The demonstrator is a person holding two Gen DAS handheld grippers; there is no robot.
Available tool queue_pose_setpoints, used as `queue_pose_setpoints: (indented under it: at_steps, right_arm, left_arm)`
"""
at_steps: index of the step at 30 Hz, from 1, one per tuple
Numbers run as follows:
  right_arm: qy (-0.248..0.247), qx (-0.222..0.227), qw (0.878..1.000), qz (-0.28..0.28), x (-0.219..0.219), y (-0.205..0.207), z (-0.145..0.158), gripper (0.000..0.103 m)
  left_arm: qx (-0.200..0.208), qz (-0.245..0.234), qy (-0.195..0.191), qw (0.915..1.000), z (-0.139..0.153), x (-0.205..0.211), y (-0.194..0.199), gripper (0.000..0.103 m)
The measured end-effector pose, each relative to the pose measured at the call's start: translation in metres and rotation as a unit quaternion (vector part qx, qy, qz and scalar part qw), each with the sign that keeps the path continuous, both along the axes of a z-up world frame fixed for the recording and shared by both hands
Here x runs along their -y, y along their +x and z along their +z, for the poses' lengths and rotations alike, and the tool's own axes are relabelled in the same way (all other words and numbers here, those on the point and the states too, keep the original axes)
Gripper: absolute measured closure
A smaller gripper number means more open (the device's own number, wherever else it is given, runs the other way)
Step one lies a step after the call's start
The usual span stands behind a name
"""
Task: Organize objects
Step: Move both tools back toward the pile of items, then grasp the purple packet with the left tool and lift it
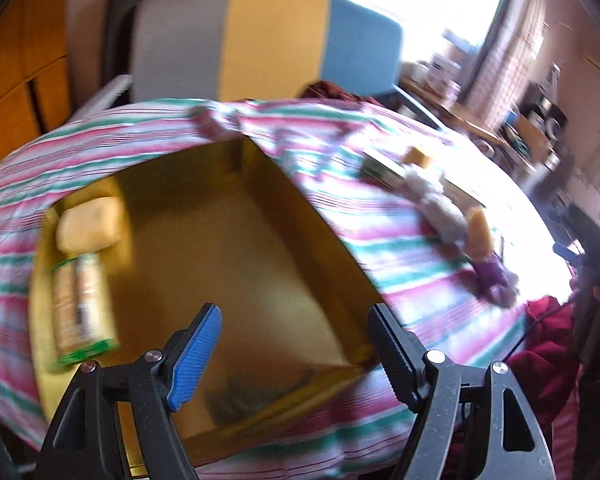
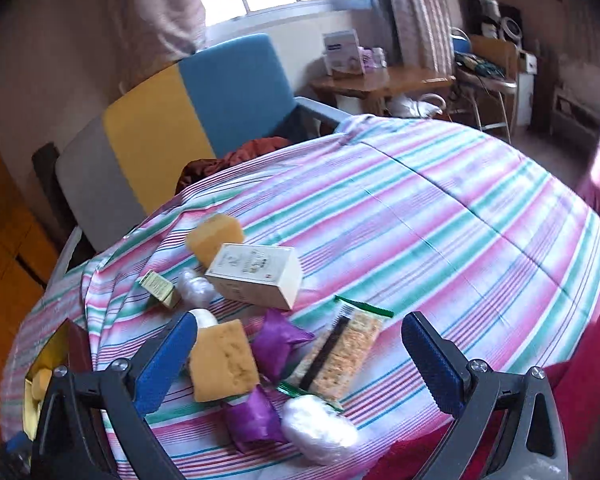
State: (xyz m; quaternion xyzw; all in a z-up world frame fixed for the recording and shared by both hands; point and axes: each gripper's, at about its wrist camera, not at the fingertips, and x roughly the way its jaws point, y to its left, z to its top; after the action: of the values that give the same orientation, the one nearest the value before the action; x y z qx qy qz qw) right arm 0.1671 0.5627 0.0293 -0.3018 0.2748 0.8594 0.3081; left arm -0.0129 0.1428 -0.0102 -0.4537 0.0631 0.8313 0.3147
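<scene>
Your left gripper [image 1: 296, 344] gapes empty over the yellow box [image 1: 260, 240], a snack pack [image 1: 82, 308] inside. Your right gripper [image 2: 300, 360], also spread, hovers above a second pack [image 2: 340, 356] beside the cream carton [image 2: 256, 274]; lettering unreadable.

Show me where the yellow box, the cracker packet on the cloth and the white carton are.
yellow box [image 1: 260, 240], left wrist view, on its bare floor.
cracker packet [image 2: 346, 350], right wrist view, on the middle of its wrapper.
white carton [image 2: 256, 266], right wrist view, on its printed top face.
</scene>
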Motion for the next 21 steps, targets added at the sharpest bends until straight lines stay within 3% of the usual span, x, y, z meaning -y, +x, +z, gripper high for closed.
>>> queue_pose_setpoints:
  at_steps: [1, 3, 6, 9, 13, 16, 21]
  right_arm:
    - [-0.028, -0.007, 0.999, -0.013, -0.006, 0.007, -0.006, 0.0]
    - [-0.054, -0.062, 0.996, -0.021, -0.013, 0.019, -0.004, 0.0]
    - [-0.071, -0.085, 0.993, -0.034, -0.016, 0.026, -0.005, 0.0]
    - [-0.084, -0.098, 0.991, -0.03, -0.017, 0.026, -0.007, 0.0]
    - [-0.091, -0.103, 0.99, -0.026, -0.015, 0.026, -0.009, 0.0]
    - [-0.095, -0.108, 0.989, -0.024, -0.018, 0.027, -0.011, 0.0]
    - [-0.107, -0.117, 0.987, -0.017, -0.022, 0.027, -0.014, 0.0]
  left_arm:
    - [0.003, -0.014, -0.004, 0.9999, -0.002, -0.013, 0.003, 0.027]
    - [0.009, -0.04, -0.005, 0.9991, -0.004, -0.031, 0.008, 0.027]
    - [0.012, -0.084, 0.003, 0.9964, -0.004, -0.065, 0.02, 0.031]
    - [-0.021, -0.145, 0.003, 0.9892, 0.0, -0.102, 0.04, 0.033]
    - [-0.052, -0.251, -0.009, 0.9666, -0.006, -0.151, 0.071, 0.047]
    - [-0.054, -0.303, -0.021, 0.9511, -0.013, -0.181, 0.088, 0.056]
    - [-0.069, -0.366, -0.032, 0.9276, -0.024, -0.217, 0.102, 0.057]
